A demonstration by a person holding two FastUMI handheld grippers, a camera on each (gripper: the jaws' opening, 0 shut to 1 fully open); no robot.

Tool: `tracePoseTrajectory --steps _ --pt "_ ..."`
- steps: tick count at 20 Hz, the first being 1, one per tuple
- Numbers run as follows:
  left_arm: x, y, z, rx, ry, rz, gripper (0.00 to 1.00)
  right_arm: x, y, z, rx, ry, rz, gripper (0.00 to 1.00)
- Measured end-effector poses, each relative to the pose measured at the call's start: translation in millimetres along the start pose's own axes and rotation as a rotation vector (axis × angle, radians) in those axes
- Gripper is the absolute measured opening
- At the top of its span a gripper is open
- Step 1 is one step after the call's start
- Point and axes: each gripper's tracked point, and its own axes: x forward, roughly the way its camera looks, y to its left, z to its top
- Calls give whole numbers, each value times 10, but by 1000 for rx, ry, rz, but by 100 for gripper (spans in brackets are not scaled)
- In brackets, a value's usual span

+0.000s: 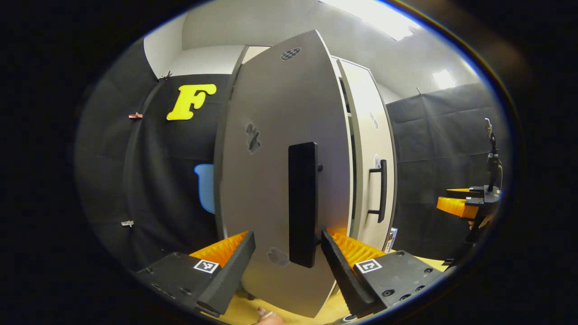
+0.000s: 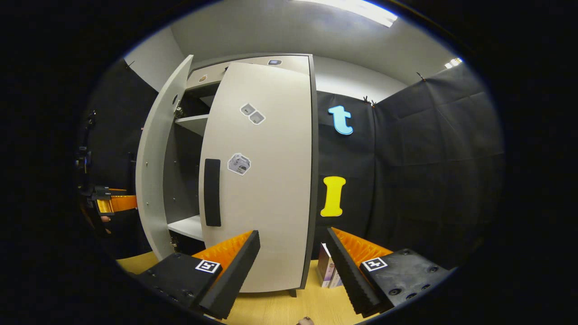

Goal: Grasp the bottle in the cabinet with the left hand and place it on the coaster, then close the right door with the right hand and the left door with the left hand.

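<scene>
So the left door (image 1: 275, 180) stands dead ahead of the left tool (image 1: 287, 257), upright, its long black handle (image 1: 302, 203) running vertically between the wide-spread fingers, touching neither as far as I can tell. The right door (image 2: 262, 180) stands nearly shut, just ahead-left of the right tool (image 2: 292, 262), also gaping with nothing in it. Cabinet's inside is mostly hidden behind the doors, just shelves (image 2: 192, 124) peeking through.

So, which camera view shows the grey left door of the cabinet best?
The left gripper view: the grey left cabinet door faces the camera, with its black vertical handle between the open left gripper fingers. The right gripper view shows that door swung open, seen nearly edge-on, beside the white shelves.
</scene>
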Motion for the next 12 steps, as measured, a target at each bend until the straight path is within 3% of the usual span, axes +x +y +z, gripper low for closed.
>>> tracePoseTrajectory --steps 4,12 --pt "58 -177 58 11 -12 9 94 -9 37 166 33 -46 28 98" --pt "-264 -27 72 7 4 85 94 66 320 122 51 -35 124 97"
